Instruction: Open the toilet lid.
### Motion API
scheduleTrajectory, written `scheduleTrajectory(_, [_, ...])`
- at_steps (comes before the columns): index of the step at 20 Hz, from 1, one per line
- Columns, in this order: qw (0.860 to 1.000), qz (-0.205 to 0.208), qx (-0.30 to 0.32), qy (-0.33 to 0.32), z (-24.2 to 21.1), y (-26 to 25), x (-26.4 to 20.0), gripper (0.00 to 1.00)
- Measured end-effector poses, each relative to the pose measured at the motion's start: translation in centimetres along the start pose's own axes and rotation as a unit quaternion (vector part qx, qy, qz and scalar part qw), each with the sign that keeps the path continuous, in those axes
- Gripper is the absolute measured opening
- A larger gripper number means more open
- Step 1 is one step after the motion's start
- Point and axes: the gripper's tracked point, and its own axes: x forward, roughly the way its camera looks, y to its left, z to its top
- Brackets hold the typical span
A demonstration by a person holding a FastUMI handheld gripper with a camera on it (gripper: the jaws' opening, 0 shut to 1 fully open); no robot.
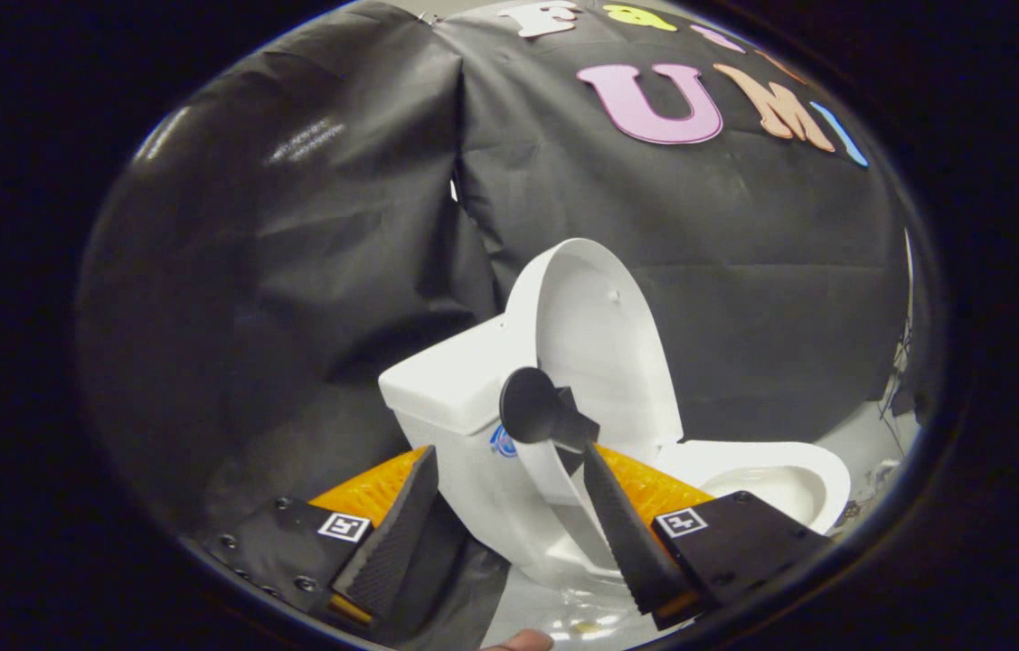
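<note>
A white toilet stands just ahead of my fingers. Its lid is raised upright against the tank, with its inner side facing the open bowl. A black round knob sticks out from the lid's rim, right at the tip of my right finger. My gripper is open, its fingers wide apart with the tank's front and the lid's lower rim between them. The left finger touches nothing that I can see.
Black cloth walls close in behind and to the left of the toilet. A glossy pale floor lies under the bowl. A person's fingertip shows below the fingers.
</note>
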Motion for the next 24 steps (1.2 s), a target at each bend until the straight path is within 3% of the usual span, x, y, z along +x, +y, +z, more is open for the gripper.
scheduleTrajectory(7, [0.998,0.03,0.001,-0.046,-1.3,-0.3,-6.2,0.99])
scheduleTrajectory(24, [0.994,-0.097,0.044,-0.026,-6.4,-19.3,-16.1,0.97])
